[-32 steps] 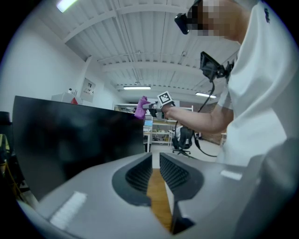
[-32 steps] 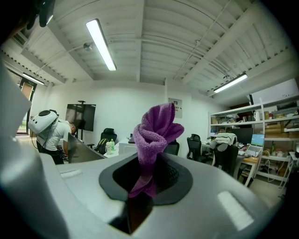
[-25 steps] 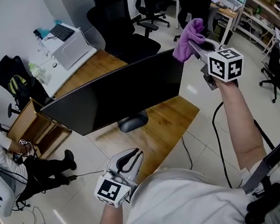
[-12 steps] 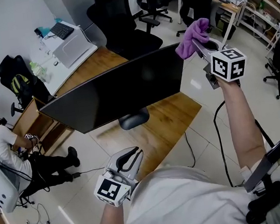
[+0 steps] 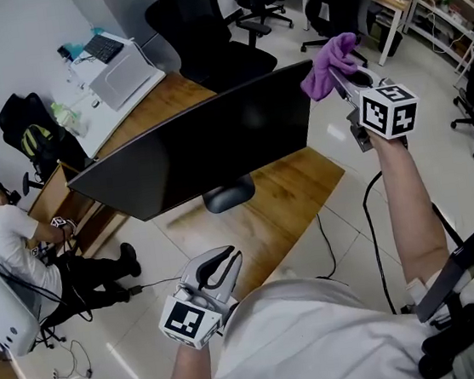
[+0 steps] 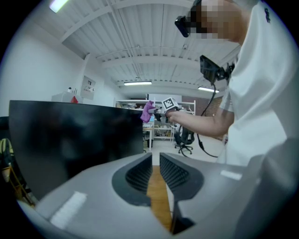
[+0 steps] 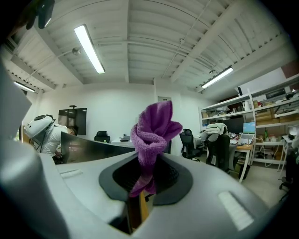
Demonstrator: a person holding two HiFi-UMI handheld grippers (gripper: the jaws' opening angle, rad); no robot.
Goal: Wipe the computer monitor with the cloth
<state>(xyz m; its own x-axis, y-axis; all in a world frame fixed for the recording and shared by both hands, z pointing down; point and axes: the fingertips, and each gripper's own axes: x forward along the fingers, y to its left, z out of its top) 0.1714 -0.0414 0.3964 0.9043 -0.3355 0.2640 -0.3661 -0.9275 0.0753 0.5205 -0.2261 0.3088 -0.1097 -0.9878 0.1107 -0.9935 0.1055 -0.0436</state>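
Head view: over the last second the purple cloth [image 5: 330, 60] in my right gripper [image 5: 342, 77] has barely shifted. It hangs just beside the upper right corner of the monitor [image 5: 206, 149], apparently not yet on the screen. The monitor stands on the wooden desk [image 5: 285, 200]. My left gripper [image 5: 219, 270] stays low, well short of the monitor.

Left gripper view: jaws drawn together on nothing, dark screen to their left.

Right gripper view: jaws clamped on the bunched cloth, the monitor's top edge behind it. I judge wiping hasn't started.
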